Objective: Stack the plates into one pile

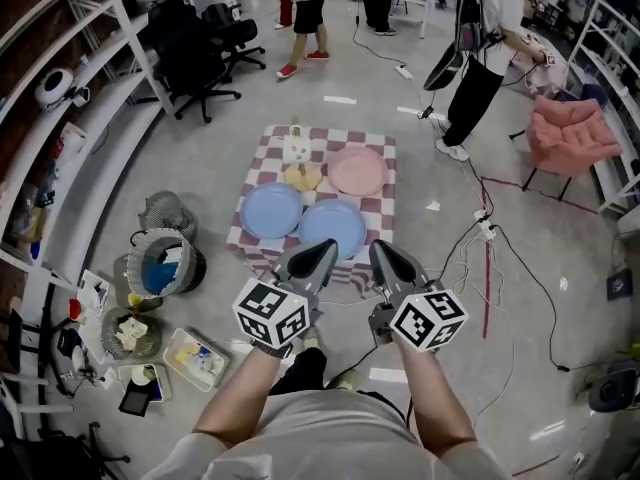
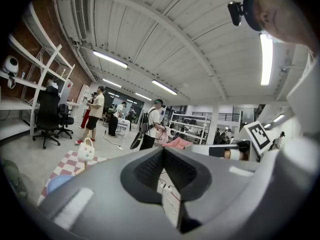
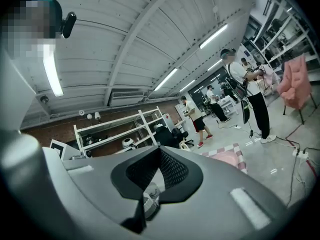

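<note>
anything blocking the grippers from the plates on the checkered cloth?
Nothing visible. The left gripper and right gripper, both shut and empty, hover at the cloth's near edge, facing the near blue plate. The other blue plate and pink plate lie uncovered; a yellow item sits between those two.

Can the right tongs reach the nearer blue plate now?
Likely yes: the blue plate lies bare at the cloth's near edge, just ahead of the right tongs, which are shut.

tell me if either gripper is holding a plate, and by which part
Nothing is held: the left gripper and right gripper are both shut and empty, clear of the plates.
</note>
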